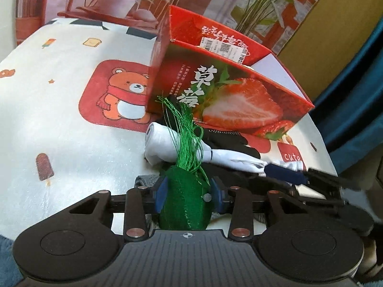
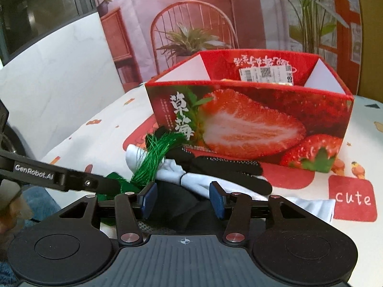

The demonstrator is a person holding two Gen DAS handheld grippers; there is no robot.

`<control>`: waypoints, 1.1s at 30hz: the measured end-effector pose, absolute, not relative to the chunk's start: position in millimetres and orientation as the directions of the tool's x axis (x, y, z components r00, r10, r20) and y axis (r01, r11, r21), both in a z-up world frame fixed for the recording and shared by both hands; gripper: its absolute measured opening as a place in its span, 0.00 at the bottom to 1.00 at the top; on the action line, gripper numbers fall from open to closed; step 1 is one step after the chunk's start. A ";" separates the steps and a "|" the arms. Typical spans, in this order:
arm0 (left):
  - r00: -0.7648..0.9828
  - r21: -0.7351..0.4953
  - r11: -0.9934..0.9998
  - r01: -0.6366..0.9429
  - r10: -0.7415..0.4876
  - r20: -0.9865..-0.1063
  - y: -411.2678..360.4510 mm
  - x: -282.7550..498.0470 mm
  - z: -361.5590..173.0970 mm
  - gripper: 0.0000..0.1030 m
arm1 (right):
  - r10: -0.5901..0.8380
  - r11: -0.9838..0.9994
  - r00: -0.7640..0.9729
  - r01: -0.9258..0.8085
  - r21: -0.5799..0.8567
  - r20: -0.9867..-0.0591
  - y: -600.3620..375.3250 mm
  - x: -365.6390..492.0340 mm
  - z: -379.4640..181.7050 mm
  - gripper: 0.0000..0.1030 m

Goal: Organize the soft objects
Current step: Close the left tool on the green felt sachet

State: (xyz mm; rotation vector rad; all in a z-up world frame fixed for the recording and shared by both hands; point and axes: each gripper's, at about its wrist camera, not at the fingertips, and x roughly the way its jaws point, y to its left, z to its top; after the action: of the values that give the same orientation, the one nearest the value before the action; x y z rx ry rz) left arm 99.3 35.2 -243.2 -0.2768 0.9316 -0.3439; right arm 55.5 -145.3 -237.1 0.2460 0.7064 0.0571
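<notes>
My left gripper (image 1: 188, 195) is shut on a green felt toy (image 1: 185, 205) with a green thread tassel (image 1: 186, 141); the tassel also shows in the right wrist view (image 2: 153, 160). A rolled white cloth (image 1: 167, 143) and a black glove (image 1: 229, 141) lie just ahead, in front of the red strawberry box (image 1: 229, 95). My right gripper (image 2: 183, 199) is open over a dark cloth (image 2: 177, 205), with the white cloth (image 2: 198, 181) and black glove (image 2: 229, 167) just beyond. The strawberry box (image 2: 251, 124) stands open at the top behind them.
A white blanket (image 1: 71, 131) with a bear print covers the surface. The left gripper's arm (image 2: 47, 174) reaches in from the left in the right wrist view. A printed backdrop (image 2: 191, 24) hangs behind the box. A cardboard panel (image 1: 335, 35) stands at the right.
</notes>
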 end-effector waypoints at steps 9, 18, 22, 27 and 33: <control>0.543 -0.423 0.897 0.132 -0.422 -0.726 31.5 113.8 -247.4 0.40 | 0.191 0.973 0.739 -0.056 0.224 -0.646 -127.0 58.7 -239.2 0.45; 0.531 -0.476 0.872 0.114 -0.458 -0.712 37.2 112.8 -253.6 0.38 | 0.267 0.964 0.681 -0.182 0.195 -0.682 -93.4 70.2 -247.0 0.47; 0.519 -0.503 0.857 0.111 -0.482 -0.706 42.3 110.9 -257.5 0.38 | 0.293 0.956 0.662 -0.221 0.194 -0.690 -82.7 77.4 -251.1 0.53; 0.499 -0.572 0.814 0.101 -0.539 -0.679 50.4 106.5 -263.7 0.38 | 0.335 0.941 0.641 -0.259 0.216 -0.691 -74.4 83.3 -259.0 0.62; 0.526 -0.612 0.788 0.067 -0.550 -0.649 68.7 99.7 -260.9 0.38 | 0.363 0.932 0.648 -0.274 0.240 -0.670 -75.6 80.7 -254.3 0.48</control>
State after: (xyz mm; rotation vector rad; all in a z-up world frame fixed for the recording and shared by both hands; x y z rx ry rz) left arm 99.7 68.7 -260.9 -0.5681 0.9550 -0.3935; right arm 80.7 -75.6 -254.3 0.1204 0.7874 0.3627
